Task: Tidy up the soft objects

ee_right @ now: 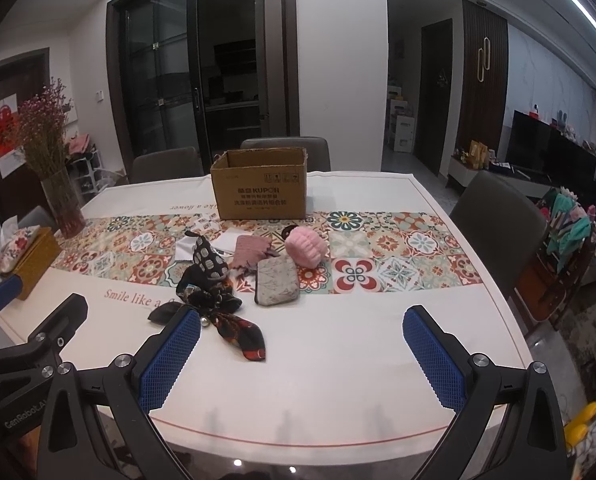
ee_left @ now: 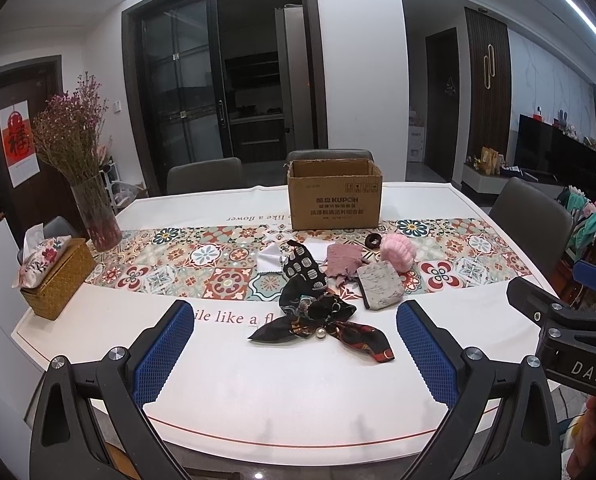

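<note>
A pile of soft things lies mid-table: a dark patterned scarf with a pearl (ee_left: 322,320) (ee_right: 217,312), a black spotted pouch (ee_left: 304,266) (ee_right: 207,258), a grey fabric pouch (ee_left: 380,286) (ee_right: 277,280), a dusty-pink knit cloth (ee_left: 342,262) (ee_right: 251,252), a fluffy pink pouch (ee_left: 398,252) (ee_right: 306,245), a white cloth (ee_left: 271,258) (ee_right: 187,252) and a dark hair tie (ee_left: 374,239). An open cardboard box (ee_left: 334,194) (ee_right: 261,186) stands behind them. My left gripper (ee_left: 295,350) and right gripper (ee_right: 302,354) hover open above the near table edge, holding nothing.
A glass vase of dried flowers (ee_left: 95,216) (ee_right: 63,208) and a woven tissue box (ee_left: 53,276) (ee_right: 29,256) sit at the table's left. Chairs (ee_left: 532,220) (ee_right: 494,216) ring the far and right sides. The white table (ee_left: 298,392) has a tiled runner across it.
</note>
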### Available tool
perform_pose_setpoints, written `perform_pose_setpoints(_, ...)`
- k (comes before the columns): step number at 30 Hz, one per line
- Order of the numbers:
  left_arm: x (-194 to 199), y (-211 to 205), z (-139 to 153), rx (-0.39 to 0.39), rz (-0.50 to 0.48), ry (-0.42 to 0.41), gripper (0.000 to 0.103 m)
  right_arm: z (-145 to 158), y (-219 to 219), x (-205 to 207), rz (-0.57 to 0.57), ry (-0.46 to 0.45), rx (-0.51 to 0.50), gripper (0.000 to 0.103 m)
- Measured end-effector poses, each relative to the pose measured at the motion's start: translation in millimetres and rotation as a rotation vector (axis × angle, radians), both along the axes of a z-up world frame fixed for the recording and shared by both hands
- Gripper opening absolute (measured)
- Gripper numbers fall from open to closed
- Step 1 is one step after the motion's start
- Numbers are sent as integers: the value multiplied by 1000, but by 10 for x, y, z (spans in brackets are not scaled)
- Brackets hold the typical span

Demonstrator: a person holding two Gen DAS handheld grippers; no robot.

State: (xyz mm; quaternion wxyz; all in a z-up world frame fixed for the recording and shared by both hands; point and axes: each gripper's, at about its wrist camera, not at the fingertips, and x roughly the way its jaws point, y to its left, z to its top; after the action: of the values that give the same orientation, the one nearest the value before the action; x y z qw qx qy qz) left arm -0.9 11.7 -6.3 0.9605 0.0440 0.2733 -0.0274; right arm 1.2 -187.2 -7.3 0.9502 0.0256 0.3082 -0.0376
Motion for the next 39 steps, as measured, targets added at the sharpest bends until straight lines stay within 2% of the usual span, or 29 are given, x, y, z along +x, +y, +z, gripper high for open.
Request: perform_pose_setpoints(39,43,-85,59,6,14,-11,103,28,-36,64,21,1,4,102)
